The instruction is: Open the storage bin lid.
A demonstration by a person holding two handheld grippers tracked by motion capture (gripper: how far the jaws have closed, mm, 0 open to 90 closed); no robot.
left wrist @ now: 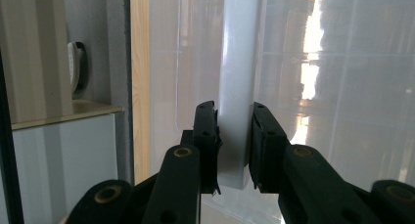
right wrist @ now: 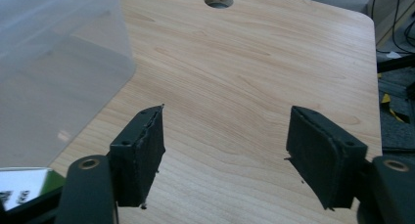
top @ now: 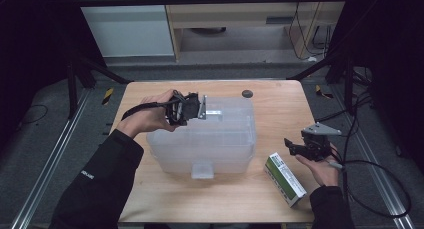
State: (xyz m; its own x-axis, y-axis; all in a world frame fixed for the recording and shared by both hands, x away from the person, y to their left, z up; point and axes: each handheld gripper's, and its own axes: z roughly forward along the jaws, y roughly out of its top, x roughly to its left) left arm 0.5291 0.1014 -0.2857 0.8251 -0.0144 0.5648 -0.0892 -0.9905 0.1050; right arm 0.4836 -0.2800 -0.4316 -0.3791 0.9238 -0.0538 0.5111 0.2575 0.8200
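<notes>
1. Clear plastic bin [top: 210, 139] w/ lid on, sits mid-counter. Long axis runs left-right across the counter [top: 280, 109]; front latch tab faces the person.
2. Left hand-held gripper [top: 192, 108] at bin's back-left top edge, pointing right along the bin's long axis. In left gripper view its pads sit either side of the white latch [left wrist: 235, 131] on the bin lid [left wrist: 342, 87], both pads against it – pinching the latch. No earlier pic to compare.
3. Latch strip runs straight up the left gripper view, in line w/ the jaws.
4. Right hand-held gripper [top: 300, 148] just right of bin's front-right corner, held above counter, jaws pointing left toward bin. Jaws spread wide, nothing between; bare wood betw. pads [right wrist: 142, 150] in right gripper view.
5. Green-white carton [top: 285, 179] lies flat on counter right of bin's front, just below right gripper; long axis diagonal, near end toward the person's right sleeve.
6. Counter: light wood grain, rounded corners, round cable hole [top: 247, 94] just behind bin's back-right corner.
7. Room behind bin: grey floor, white cabinet panel [top: 125, 24], wooden shelf unit [top: 240, 14], dark frame legs, cables on the right. Dim light.
</notes>
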